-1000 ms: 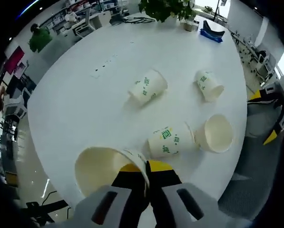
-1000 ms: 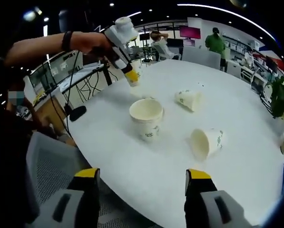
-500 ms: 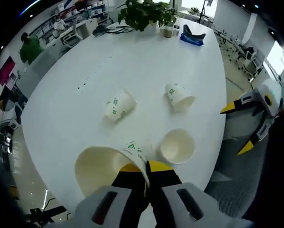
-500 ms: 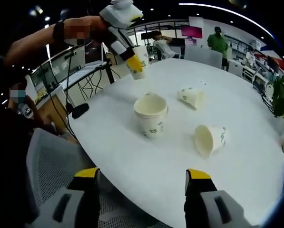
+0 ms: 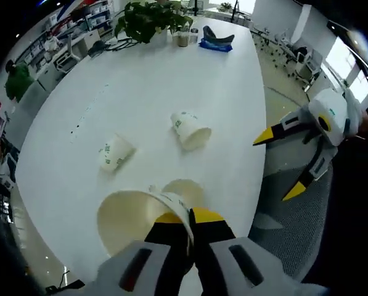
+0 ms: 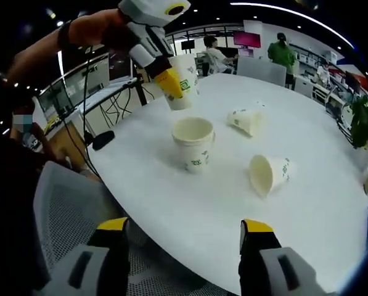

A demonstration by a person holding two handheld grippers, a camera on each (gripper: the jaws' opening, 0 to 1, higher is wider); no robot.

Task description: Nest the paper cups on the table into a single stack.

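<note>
Carrying a paper cup (image 6: 184,80) clamped by its rim, the left gripper (image 6: 169,83) hangs just above the upright cup (image 6: 194,143); lowering it inside looks next. Right gripper (image 6: 184,237) waits, jaws apart, two tipped cups (image 5: 153,140) beyond.

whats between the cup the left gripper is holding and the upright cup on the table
Nothing. In the right gripper view the held cup hangs above and behind the upright cup, with bare white table showing between them.

Cup (image 5: 134,217) pinched in left gripper (image 5: 190,217) — above upright cup (image 5: 185,189).
</note>
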